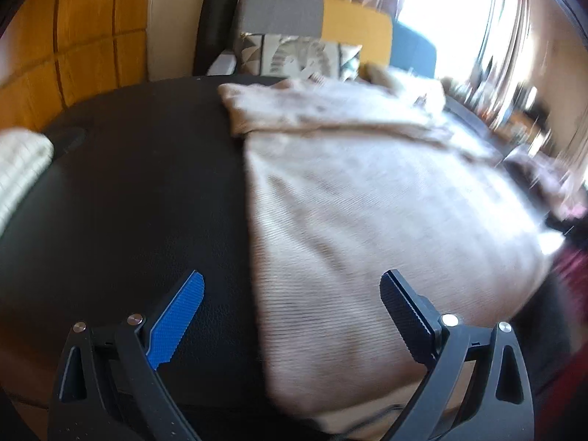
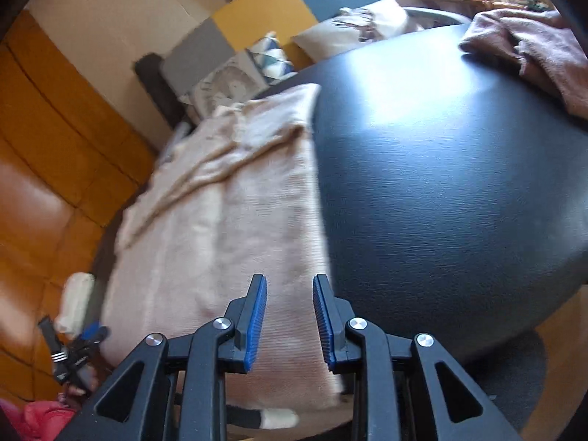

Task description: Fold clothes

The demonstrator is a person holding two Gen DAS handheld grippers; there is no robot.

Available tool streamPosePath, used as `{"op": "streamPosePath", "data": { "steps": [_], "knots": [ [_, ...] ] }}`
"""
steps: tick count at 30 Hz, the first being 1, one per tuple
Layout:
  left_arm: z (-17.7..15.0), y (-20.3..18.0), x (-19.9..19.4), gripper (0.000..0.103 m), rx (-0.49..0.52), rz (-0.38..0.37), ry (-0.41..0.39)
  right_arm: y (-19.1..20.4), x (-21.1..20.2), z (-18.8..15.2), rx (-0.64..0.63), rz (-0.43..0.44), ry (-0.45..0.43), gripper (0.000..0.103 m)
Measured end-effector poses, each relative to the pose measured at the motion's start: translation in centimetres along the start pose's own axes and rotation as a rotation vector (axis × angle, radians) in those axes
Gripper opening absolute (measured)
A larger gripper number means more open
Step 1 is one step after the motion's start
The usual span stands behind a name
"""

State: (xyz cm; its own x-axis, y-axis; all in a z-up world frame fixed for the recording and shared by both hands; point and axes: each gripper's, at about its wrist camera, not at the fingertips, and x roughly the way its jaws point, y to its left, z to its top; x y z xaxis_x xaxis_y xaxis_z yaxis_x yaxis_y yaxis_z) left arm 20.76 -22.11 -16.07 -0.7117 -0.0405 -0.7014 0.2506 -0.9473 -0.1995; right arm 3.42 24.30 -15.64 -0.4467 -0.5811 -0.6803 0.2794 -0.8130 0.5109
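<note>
Two hand-held grippers up over the dark desk: left hand-held gripper spread wide and empty, right hand-held gripper narrowly parted, gripping nothing. Beige knit sweater flat across the desk, sleeve folded over at the far end. Pinkish towel far right.

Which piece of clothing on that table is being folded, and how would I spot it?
Find the round black table. Spread flat across one side of it lies a pale beige ribbed knit sweater, directly ahead of both claws. The only other garment on the table in that view, a dusty pink fleecy one, sits crumpled at the far edge.
</note>
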Motion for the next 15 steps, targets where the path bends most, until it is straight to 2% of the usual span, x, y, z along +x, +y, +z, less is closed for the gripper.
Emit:
{"op": "streamPosePath", "data": {
  "steps": [3, 5, 7, 15],
  "knots": [
    [0.1, -0.6, 0.9, 0.099, 0.029, 0.03, 0.025, 1.1, 1.2, -0.3, -0.045, 0.039, 0.029, 0.026],
    [0.0, -1.5, 1.5, 0.099, 0.096, 0.084, 0.041, 1.5, 2.3, -0.7, -0.088, -0.008, 0.065, 0.025],
    [-0.3, -2.1, 1.7, 0.099, 0.151, 0.121, 0.04, 1.6, 2.5, -1.0, -0.108, -0.028, 0.061, 0.024],
    [-0.2, -1.8, 1.5, 0.099, 0.132, 0.113, 0.043, 3.1, 3.1, 0.1, -0.134, -0.022, 0.052, 0.024]
  ]
}}
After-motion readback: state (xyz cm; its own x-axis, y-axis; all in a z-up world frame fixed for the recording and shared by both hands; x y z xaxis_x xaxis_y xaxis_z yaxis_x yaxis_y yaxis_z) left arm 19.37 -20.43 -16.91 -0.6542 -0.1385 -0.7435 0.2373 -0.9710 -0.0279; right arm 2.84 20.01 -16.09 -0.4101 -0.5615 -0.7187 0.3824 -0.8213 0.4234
